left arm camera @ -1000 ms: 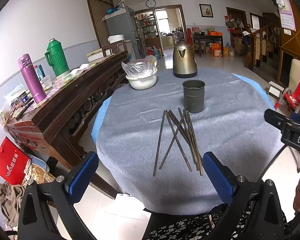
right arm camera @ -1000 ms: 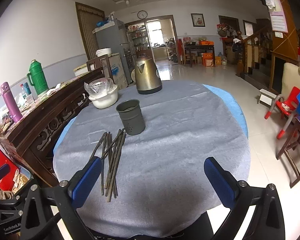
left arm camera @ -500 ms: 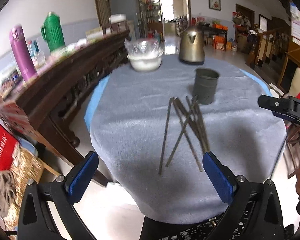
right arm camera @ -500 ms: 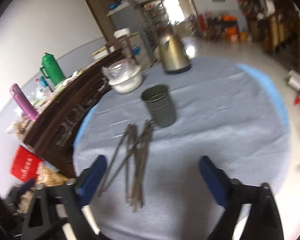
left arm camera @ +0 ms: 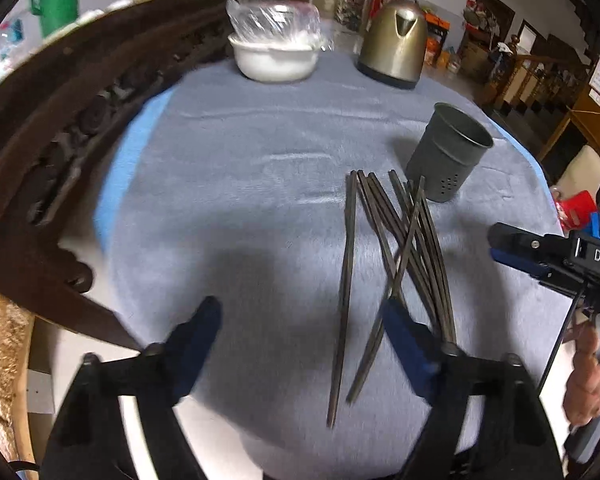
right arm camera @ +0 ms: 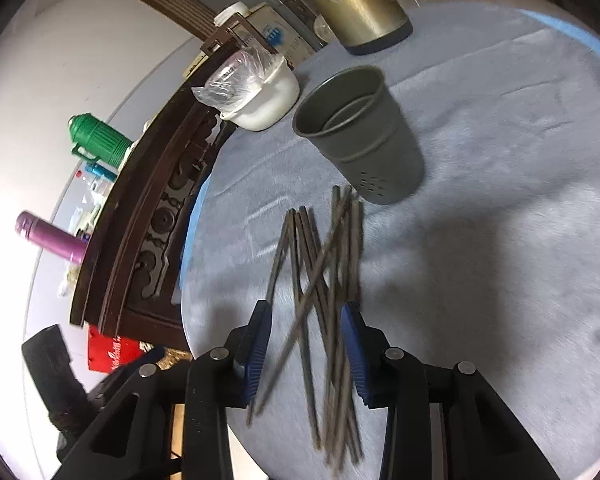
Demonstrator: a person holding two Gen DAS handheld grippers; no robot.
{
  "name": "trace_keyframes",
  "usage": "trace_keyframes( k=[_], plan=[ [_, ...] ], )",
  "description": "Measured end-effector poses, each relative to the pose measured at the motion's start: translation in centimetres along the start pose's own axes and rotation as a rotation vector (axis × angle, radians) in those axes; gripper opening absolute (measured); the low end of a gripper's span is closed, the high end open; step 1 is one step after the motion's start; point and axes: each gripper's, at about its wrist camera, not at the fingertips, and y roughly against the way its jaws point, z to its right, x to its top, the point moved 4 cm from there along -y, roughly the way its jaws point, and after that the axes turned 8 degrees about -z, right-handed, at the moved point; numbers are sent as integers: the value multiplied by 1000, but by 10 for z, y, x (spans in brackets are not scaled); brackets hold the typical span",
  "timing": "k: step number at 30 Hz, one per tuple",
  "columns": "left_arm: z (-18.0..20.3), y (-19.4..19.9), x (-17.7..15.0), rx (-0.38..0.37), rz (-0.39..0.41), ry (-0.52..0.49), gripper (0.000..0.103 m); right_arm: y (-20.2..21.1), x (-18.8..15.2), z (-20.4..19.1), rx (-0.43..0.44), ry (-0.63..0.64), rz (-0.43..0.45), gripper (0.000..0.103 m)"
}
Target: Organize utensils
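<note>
Loosely fanned, the chopsticks (right arm camera: 324,280) lie crossed on the grey tablecloth (right arm camera: 500,240) just in front of the empty metal holder (right arm camera: 360,132), probably bound for it. The right gripper (right arm camera: 306,344) has just been closing, its jaws now narrow and astride the near ends of several sticks, though not yet pressing them. The left gripper (left arm camera: 300,344) has also been closing but stands wide, clasping nothing, one finger overlapping the bundle.

Matt grey metal cup (right arm camera: 360,136) & chopsticks (left arm camera: 384,264) on fuzzy grey cloth (left arm camera: 240,184); glossy brass-tone kettle (left arm camera: 394,46).
</note>
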Motion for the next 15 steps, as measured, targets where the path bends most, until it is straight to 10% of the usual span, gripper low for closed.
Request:
trace_keyframes(
  k=[6,15],
  plan=[
    [1,-24,34,-51,-47,-18,51,-38,35,3,-67,-74,-33,28],
    [-13,-41,49,-103,-93,-5,51,-74,61,8,-204,-153,-78,20]
  ],
)
